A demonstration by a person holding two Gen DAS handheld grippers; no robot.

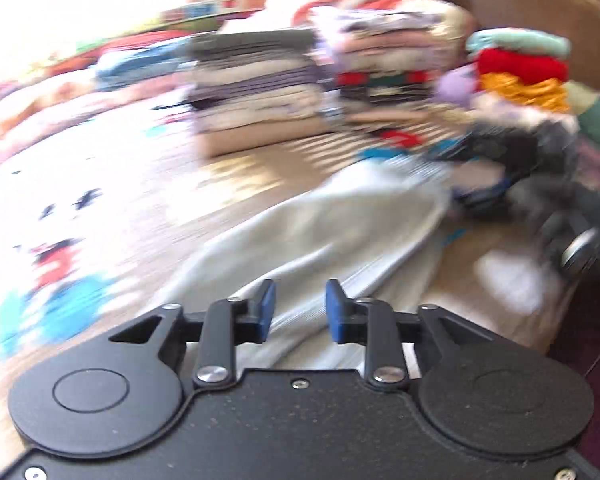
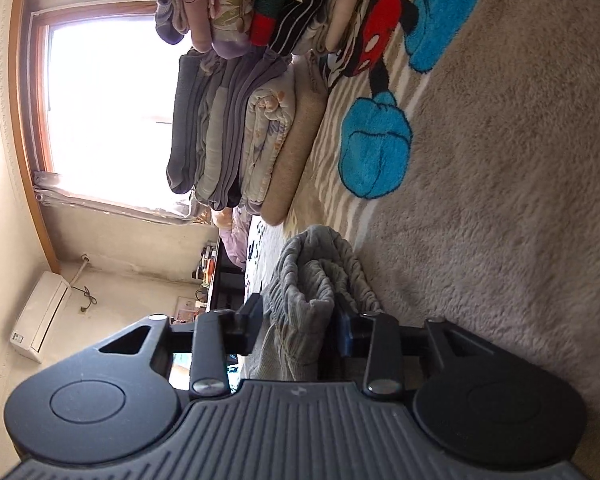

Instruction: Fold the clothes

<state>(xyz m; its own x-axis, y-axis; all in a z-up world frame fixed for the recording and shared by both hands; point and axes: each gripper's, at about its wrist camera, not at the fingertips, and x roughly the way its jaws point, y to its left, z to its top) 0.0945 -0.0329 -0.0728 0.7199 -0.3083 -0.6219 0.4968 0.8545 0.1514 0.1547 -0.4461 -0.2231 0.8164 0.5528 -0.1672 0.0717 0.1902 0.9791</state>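
In the left wrist view, blurred throughout, the left gripper (image 1: 301, 309) hangs over a pale grey ribbed garment (image 1: 300, 224) spread on the beige fluffy blanket with a cartoon mouse print (image 1: 112, 208); its blue-padded fingers (image 1: 266, 307) stand apart with nothing pinched between them, the cloth lying beneath. Behind the garment rise stacks of folded clothes: a grey and cream pile (image 1: 256, 92), a taller pastel pile (image 1: 384, 48), and a knitted red, orange and mint pile (image 1: 520, 68). At the right edge the right gripper (image 1: 480, 168) shows as a dark smear at the garment's far end. No basket or box shows; the clothes sit straight on the blanket. In the right wrist view, turned on its side, the right gripper (image 2: 300, 328) pinches a bunched fold of the grey ribbed garment (image 2: 312, 280), its fingers (image 2: 249, 322) closed against the cloth on both sides. Beyond lie the grey and cream pile (image 2: 236, 128), the pastel pile (image 2: 260, 0), the blanket (image 2: 500, 220), a wood-framed window (image 2: 100, 108) and a white wall air conditioner (image 2: 40, 316).
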